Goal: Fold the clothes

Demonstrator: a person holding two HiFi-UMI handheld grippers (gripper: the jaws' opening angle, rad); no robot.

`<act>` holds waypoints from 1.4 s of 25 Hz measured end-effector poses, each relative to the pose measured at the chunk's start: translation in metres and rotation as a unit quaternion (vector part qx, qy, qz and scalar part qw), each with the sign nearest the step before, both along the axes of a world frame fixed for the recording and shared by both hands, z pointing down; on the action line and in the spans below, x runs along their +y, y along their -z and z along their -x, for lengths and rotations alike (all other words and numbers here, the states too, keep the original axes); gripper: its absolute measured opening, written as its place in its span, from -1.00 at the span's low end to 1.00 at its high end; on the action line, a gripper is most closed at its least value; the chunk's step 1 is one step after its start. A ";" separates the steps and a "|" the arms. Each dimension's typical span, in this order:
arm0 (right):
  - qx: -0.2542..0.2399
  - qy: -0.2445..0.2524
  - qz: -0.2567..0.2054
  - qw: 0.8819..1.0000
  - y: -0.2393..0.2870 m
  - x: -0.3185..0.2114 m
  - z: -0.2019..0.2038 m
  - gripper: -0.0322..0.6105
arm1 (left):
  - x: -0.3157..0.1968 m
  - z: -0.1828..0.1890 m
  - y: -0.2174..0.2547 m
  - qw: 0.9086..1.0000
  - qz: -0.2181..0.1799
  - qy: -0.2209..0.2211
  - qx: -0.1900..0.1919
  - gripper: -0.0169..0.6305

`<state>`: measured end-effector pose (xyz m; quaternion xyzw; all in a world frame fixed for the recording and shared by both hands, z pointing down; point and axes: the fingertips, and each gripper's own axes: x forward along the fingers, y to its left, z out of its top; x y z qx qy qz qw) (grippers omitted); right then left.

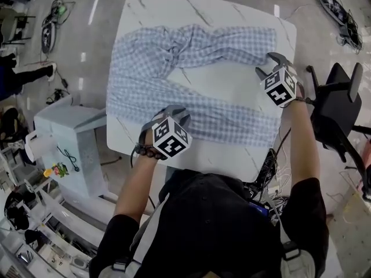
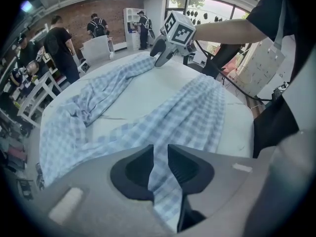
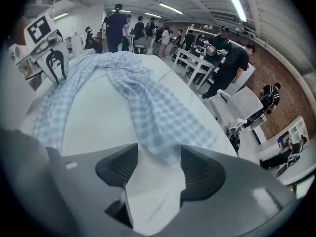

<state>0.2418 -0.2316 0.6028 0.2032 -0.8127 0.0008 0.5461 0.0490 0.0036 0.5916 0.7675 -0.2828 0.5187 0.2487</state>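
Clenched on the checked trousers' [image 1: 134,83] near leg [image 1: 232,123] with left gripper [image 2: 159,157]; right gripper [image 3: 159,159] released, far leg's hem [image 3: 190,138] just ahead.

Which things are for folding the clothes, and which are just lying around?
For the job:
- the checked cloth
- the table it lies on
- the left gripper, shut on the cloth
- the right gripper, open at the cloth's end

Just lying about:
- the black chair
- the white cabinet
- the cables on the floor
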 end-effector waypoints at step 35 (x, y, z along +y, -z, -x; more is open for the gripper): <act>0.061 -0.062 -0.003 0.996 -0.009 0.019 -0.140 -0.82 | -0.026 -0.065 -0.004 0.999 -0.002 -0.038 0.022 -0.65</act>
